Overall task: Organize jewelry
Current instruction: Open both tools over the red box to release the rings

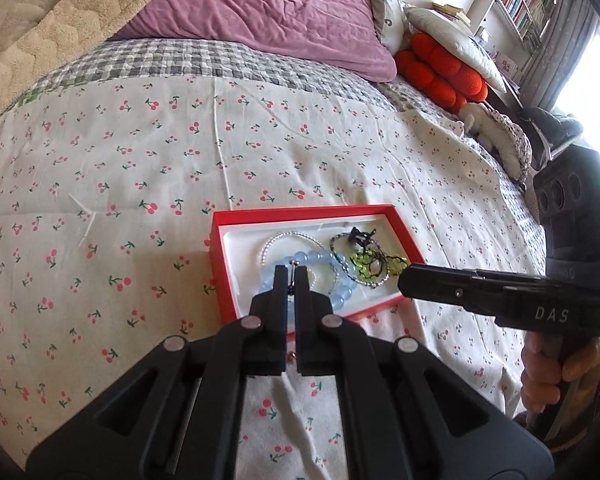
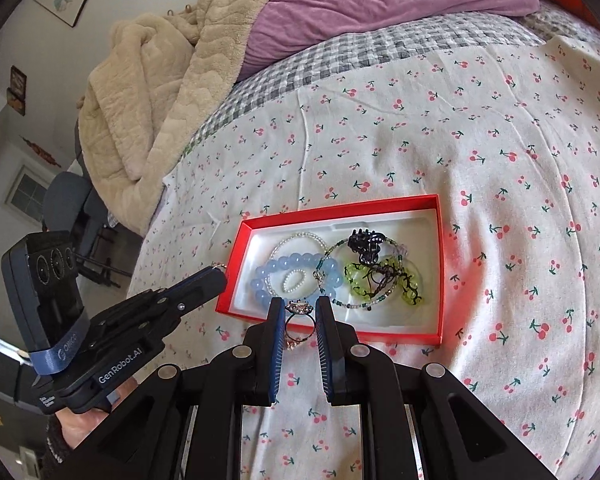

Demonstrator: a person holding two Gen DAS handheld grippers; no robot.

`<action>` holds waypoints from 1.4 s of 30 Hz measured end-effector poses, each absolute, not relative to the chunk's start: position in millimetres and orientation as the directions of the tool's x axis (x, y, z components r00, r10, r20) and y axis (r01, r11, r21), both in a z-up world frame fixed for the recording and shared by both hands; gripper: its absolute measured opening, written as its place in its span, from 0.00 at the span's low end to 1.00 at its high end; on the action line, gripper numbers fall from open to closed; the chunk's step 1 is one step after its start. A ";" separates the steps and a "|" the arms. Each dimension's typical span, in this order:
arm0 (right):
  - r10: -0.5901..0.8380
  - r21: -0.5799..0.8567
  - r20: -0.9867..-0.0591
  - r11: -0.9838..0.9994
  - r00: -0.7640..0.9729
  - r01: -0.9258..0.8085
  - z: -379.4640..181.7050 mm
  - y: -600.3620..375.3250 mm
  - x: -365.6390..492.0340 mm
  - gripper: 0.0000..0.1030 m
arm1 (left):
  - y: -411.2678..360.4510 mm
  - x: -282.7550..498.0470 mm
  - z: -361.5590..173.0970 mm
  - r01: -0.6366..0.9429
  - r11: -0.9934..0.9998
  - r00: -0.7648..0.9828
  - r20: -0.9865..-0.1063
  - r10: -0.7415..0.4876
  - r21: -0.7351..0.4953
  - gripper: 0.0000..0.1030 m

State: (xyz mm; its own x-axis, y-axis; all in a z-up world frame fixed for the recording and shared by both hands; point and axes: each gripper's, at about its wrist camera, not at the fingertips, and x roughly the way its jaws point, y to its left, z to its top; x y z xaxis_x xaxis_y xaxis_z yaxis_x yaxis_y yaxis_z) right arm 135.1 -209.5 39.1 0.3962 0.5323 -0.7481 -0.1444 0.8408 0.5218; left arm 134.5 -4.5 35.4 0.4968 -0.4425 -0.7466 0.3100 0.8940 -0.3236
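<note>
A red box (image 1: 220, 268) (image 2: 442, 280) with a white liner lies on the cherry-print bedspread. It holds a blue bead bracelet (image 1: 342, 292) (image 2: 268, 276), pearl bracelets (image 2: 300, 238), green chains (image 2: 408, 294) and a black hair claw (image 2: 364, 246). My left gripper (image 1: 291, 274) is shut on a thin small piece with a ring loop, over the box's near left edge; it also shows in the right wrist view (image 2: 216, 274). My right gripper (image 2: 299, 306) is shut on a jewelled ring (image 2: 298, 316) at the box's near edge; its side shows in the left wrist view (image 1: 404, 280).
The cherry-print bedspread (image 1: 140, 160) spreads around the box. A purple duvet (image 1: 280, 12) and beige blanket (image 2: 152, 92) lie at the far side. Orange cushions (image 1: 440, 68) and pillows sit far right. A small gold piece (image 2: 294, 343) lies on the sheet under my right gripper.
</note>
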 end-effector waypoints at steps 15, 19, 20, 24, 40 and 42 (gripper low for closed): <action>0.511 0.524 -0.755 0.847 0.412 -0.090 18.0 -204.4 168.9 0.16 | -13.3 174.1 2.9 0.238 0.908 0.485 -0.768 -0.419 -0.345 0.03; 0.505 0.522 -0.758 0.849 0.414 -0.079 14.3 -206.6 171.2 0.20 | -12.3 176.9 5.2 0.234 0.909 0.493 -0.763 -0.417 -0.345 0.03; 0.511 0.530 -0.754 0.845 0.412 -0.077 14.6 -207.6 171.6 0.23 | -10.9 177.9 5.7 0.231 0.907 0.492 -0.762 -0.421 -0.352 0.03; 0.516 0.532 -0.749 0.842 0.416 -0.088 20.5 -209.8 169.1 0.38 | -8.6 175.0 12.4 0.240 0.904 0.495 -0.756 -0.428 -0.354 0.15; 0.456 0.433 -0.759 0.887 0.465 -0.161 52.9 -213.2 134.8 0.57 | 20.3 136.6 36.8 0.232 0.934 0.531 -0.769 -0.355 -0.271 0.65; 0.444 0.415 -0.764 0.894 0.468 -0.170 54.6 -211.6 127.9 0.61 | 25.6 131.5 36.7 0.214 0.944 0.534 -0.779 -0.328 -0.251 0.74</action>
State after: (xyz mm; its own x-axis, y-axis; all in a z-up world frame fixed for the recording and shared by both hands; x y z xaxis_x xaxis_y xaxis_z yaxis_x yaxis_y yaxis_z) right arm 127.9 -211.6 54.6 0.4681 0.4438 -0.7642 -0.1704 0.8939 0.4147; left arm 131.5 25.6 36.7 0.5339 -0.3285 -0.7791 0.2138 0.9440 -0.2515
